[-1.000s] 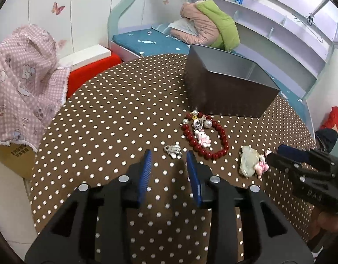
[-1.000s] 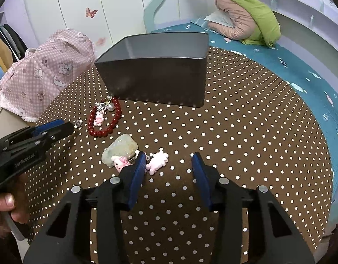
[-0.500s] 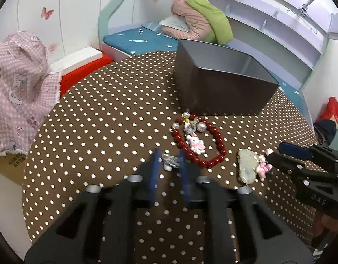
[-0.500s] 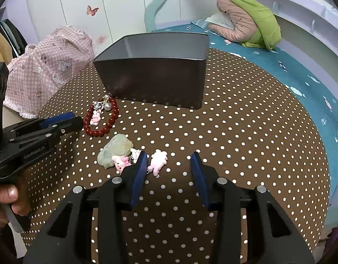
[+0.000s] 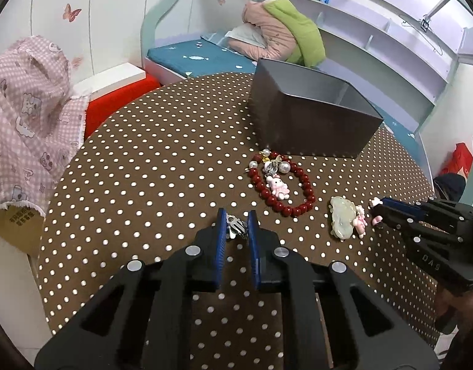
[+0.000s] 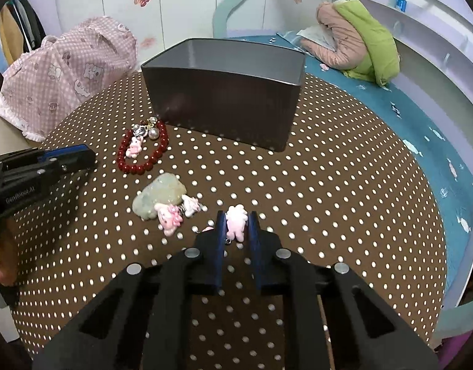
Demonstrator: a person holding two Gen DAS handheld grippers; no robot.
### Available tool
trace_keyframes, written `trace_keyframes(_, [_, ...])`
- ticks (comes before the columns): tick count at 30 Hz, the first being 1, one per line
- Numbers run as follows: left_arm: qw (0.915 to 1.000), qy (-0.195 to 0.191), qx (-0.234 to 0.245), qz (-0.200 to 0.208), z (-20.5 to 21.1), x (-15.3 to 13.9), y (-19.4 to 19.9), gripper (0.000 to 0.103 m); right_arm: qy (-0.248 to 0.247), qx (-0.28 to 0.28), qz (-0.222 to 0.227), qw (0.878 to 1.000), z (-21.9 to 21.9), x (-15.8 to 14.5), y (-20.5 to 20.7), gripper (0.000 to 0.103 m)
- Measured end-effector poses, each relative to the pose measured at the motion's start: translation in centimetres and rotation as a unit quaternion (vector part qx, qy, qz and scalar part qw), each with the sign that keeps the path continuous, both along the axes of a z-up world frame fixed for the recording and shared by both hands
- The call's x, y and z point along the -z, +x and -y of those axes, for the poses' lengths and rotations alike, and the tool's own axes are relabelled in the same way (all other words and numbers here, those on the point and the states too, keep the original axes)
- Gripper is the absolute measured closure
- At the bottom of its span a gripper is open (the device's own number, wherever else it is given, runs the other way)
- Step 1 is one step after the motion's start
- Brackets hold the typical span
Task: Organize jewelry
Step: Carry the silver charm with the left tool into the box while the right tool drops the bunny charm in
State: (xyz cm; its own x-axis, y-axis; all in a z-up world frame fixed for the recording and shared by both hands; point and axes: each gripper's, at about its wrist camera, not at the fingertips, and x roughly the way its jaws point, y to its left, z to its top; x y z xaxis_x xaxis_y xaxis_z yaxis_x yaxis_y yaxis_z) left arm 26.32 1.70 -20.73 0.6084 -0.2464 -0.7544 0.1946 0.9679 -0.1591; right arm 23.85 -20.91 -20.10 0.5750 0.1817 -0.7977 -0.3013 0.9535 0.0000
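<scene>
Both grippers have just been closing. The left gripper (image 5: pixel 236 226) now pinches the silver charm (image 5: pixel 235 227), and the right gripper (image 6: pixel 236 226) pinches the pink bunny (image 6: pixel 235 221), probably firmly. Both wait in front of the gray box (image 6: pixel 224 104), ready for lifting.

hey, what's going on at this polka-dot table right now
A person is sorting jewelry with a handheld gripper in each hand. The left gripper has just closed its jaws on a small silver charm, and the right gripper has just closed on a pale pink bunny charm. Both pieces are still down at the table. A red bead bracelet, a pale green pendant and more pink charms still lie loose in front of the open grey box.
</scene>
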Motion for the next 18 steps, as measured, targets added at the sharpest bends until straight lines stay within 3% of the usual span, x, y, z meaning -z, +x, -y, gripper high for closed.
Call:
trace_keyframes(7, [1.0,-0.006,0.001,0.007,0.0,-0.7,-0.5,0.089,0.088,0.012,-0.009,0.996,2.8,-0.7,-0.1,0.09])
trace_keyframes(18, [0.999,-0.018,0.005,0.041,0.5,-4.3,-0.8,0.089,0.134,-0.004,0.026,0.991,3.8,-5.5,-0.3,0.09])
